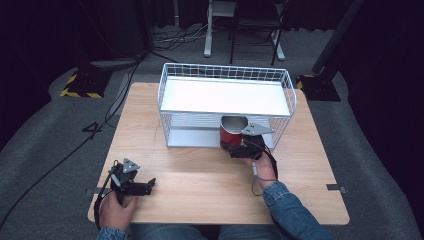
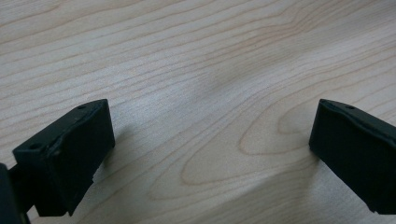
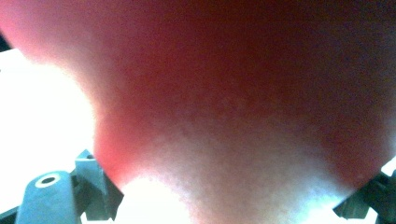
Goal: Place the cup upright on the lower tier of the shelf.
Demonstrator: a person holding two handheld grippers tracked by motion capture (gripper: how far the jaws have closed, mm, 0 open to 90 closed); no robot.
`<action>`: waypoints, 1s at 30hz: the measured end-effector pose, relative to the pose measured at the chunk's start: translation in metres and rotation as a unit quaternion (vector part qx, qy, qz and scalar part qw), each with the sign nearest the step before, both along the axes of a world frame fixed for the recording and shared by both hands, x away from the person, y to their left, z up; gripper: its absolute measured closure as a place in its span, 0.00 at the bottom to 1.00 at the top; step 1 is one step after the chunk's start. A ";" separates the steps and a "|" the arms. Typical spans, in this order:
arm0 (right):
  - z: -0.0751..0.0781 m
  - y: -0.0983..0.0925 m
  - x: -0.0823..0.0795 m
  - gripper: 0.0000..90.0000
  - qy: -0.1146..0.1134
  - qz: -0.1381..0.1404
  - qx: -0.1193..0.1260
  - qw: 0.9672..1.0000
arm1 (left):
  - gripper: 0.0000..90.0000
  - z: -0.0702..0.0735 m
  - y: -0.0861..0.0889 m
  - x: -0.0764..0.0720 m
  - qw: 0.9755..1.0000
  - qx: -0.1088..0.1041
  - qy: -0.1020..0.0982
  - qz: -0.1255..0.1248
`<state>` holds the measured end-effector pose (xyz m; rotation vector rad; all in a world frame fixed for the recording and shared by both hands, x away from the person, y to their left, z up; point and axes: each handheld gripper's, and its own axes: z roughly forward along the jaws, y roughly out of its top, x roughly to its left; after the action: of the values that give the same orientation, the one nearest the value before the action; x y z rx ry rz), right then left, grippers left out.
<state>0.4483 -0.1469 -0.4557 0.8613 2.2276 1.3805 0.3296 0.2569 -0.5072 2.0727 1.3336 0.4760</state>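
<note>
While parked at lower left of frame, left hand-held gripper (image 1: 150,186) idle over bare bench (image 1: 200,175), jaws wide, nothing between. Right hand-held gripper (image 1: 235,145) clamped on red cup (image 1: 230,134) at frame centre, upright, at wire rack (image 1: 225,102) lower shelf mouth, rack directly ahead.

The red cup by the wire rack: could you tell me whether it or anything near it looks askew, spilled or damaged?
Nothing stands out. The red cup is upright in the right tongs, at the front of the white wire rack's lower tier. No spill shows on the wooden table; the left tongs are open.
</note>
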 end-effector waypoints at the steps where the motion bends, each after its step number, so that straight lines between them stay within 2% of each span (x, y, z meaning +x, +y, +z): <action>1: 0.000 0.001 0.002 0.19 0.000 -0.004 0.001 1.000 | 0.00 0.000 0.000 0.000 1.000 0.000 0.000 0.000; 6: -0.001 0.009 0.010 0.19 -0.001 -0.022 0.002 1.000 | 0.00 0.000 0.000 0.000 1.000 0.000 0.000 0.000; 21: -0.015 0.029 0.029 0.19 -0.001 -0.047 0.001 0.999 | 0.00 0.000 0.000 0.000 1.000 0.000 0.000 0.000; 22: -0.016 0.029 0.031 0.19 -0.009 -0.047 0.000 0.999 | 0.00 0.000 0.000 0.000 1.000 0.000 0.000 0.000; 24: -0.017 0.031 0.032 0.19 -0.010 -0.056 -0.001 0.998 | 0.00 0.000 0.000 0.000 1.000 0.000 0.000 -0.001; 30: -0.021 0.035 0.038 0.19 -0.002 -0.075 0.007 0.997 | 0.00 0.000 0.000 0.000 1.000 0.000 0.000 0.000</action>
<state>0.4858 -0.1120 -0.4764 1.0082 2.1049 1.3278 0.3297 0.2569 -0.5072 2.0723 1.3345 0.4761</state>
